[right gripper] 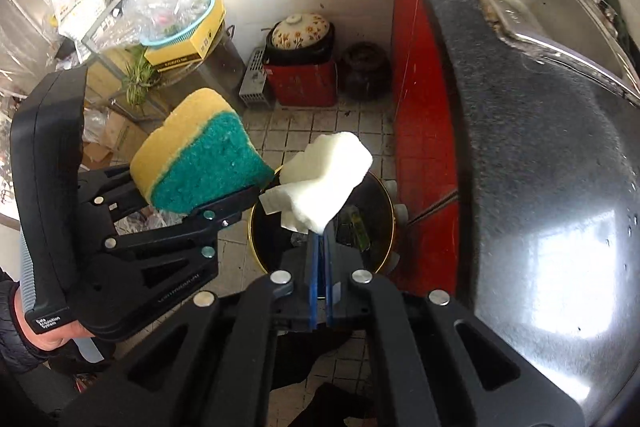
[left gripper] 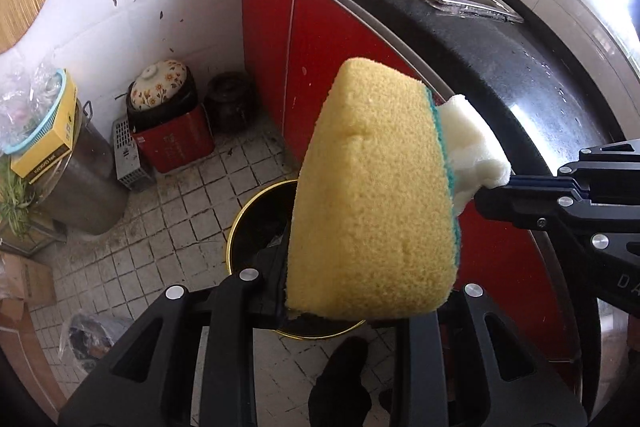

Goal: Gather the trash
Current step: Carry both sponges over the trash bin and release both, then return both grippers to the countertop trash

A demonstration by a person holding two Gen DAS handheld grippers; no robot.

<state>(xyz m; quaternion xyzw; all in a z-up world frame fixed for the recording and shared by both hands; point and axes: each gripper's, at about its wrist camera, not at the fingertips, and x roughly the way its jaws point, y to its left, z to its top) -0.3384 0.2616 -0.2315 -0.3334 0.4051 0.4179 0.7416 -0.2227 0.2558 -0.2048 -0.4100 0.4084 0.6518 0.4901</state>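
while both tools hang over the bin: two pieces ready to drop
counter (right gripper: 540,155): close on the right, a knock risk
bin (right gripper: 256,227): dark, gold-rimmed, on the floor directly below
yellow sponge (left gripper: 372,195): clamped in left gripper (right gripper: 224,205), bulky, could catch the rim
white foam (right gripper: 328,183): pinched in right gripper (right gripper: 320,239), may cling or fall outside
pose: both angled steeply downward

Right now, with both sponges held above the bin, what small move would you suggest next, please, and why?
Probably open the right tool first: its white sponge hangs over the black bin's mouth, while the left tool's yellow-green sponge sits nearer the rim.
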